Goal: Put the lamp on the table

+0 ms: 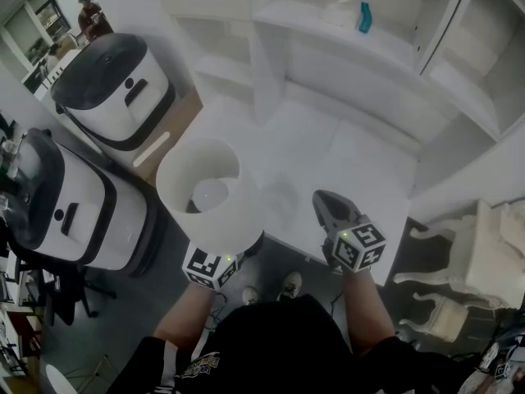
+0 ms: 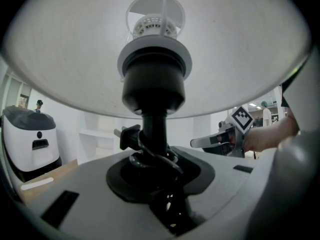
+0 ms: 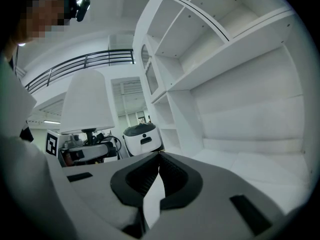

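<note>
Left hand-held gripper point(image 2: 156, 170) clamps black stem point(image 2: 154, 130) of upright white-shaded lamp point(image 1: 210, 189); white desk point(image 1: 353, 150) lies ahead, upper centre; right hand-held gripper point(image 1: 330, 206) closed, empty.

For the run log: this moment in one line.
left gripper: shut on lamp | right gripper: shut, empty | lamp: not on table

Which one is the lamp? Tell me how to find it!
Find the big white table under the shelves. Over its near left corner, the left claw holds the lamp: the only thing with a round white shade on a black stem.
</note>
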Motion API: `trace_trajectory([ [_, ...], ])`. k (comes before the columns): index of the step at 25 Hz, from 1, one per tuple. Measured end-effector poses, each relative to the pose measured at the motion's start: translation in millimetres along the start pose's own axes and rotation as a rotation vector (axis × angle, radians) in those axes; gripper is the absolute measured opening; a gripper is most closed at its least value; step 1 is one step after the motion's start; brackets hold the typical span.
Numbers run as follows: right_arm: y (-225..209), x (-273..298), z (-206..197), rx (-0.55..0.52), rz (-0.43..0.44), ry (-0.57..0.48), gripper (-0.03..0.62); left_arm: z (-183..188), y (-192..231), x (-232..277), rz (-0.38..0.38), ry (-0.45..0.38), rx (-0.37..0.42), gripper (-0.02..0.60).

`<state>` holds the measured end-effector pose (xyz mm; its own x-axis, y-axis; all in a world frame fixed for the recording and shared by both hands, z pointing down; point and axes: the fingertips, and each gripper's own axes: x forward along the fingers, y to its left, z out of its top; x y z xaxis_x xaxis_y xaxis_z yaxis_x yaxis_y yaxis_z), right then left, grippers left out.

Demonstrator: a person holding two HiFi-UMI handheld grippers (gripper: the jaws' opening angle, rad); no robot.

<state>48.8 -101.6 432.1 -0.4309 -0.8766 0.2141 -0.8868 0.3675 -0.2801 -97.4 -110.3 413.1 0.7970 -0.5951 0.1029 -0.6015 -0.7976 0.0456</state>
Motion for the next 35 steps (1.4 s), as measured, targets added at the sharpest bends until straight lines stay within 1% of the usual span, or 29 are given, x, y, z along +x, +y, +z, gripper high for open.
trace_trajectory([
  [8,-21.2,3.0,9.2,-0.003,0.025,0.002,0.026,3.2,-1.6,22.5,0.031,-0.007,0.0,0.12],
  [14,-38.9,-4.8,11.9,-0.015,0.05,0.004,0.026,2.2,-11.7,43.2,0.059,-0.012,-0.007,0.12],
  [24,-58.6,-16.5,11.6,-0.012,0.053,0.003,0.025,1.8,-23.1,61.4,0.075,-0.016,0.003,0.118],
  [29,-64.9,-5.0,10.0,0.004,0.041,0.008,0.026,-2.6,-13.7,78.7,0.053,-0.006,0.008,0.117],
  [35,-82.5,15.3,9.5,0.012,-0.008,0.01,0.025,-13.7,7.4,109.1,0.009,0.006,0.009,0.117],
])
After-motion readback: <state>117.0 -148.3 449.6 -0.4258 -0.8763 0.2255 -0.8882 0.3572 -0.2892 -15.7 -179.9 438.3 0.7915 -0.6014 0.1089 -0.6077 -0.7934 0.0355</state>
